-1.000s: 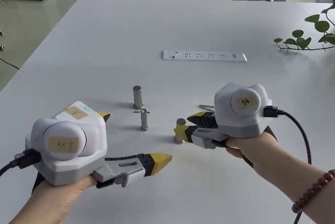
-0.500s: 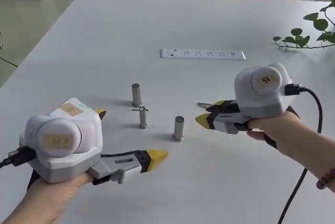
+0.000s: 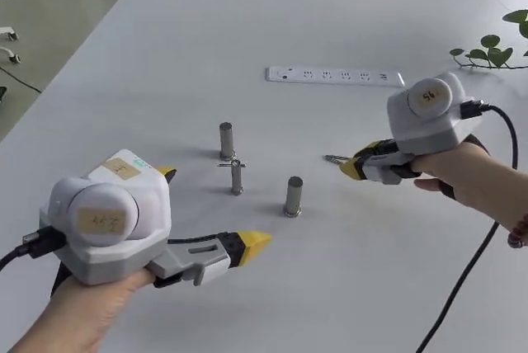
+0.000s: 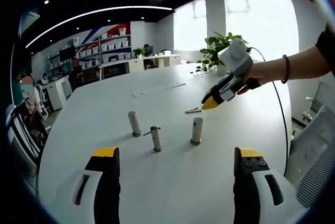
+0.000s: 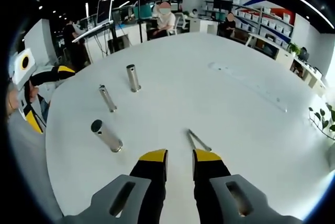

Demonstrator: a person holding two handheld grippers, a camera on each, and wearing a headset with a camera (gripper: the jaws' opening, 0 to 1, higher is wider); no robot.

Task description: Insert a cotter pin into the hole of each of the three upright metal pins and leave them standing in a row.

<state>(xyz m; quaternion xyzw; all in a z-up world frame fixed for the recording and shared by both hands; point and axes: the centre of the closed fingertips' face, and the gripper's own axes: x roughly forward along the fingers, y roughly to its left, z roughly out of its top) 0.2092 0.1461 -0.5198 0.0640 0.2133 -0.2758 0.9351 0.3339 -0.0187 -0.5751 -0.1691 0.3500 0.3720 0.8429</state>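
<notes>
On the table (image 3: 165,56), three pins upright in a slanting line, each apart from the next: far pin (image 3: 226,140), middle pin (image 3: 237,177), near pin (image 3: 294,196). Through the top of the middle pin, a cotter pin (image 3: 228,163) set crosswise; far and near pins bare-topped. Flat on the table to the right of the near pin, a loose cotter pin (image 3: 332,158), just ahead of the right gripper (image 3: 350,168). Jaws of that gripper a narrow gap apart and empty, tips low over the table and aimed at the loose cotter pin; cannot tell whether touching it. At the near left, the left gripper (image 3: 208,209), jaws spread wide with nothing between them, pointed toward the three pins and well short of them. Beyond the pins, a power strip (image 3: 334,77); at the far right edge, a plant (image 3: 493,48).
</notes>
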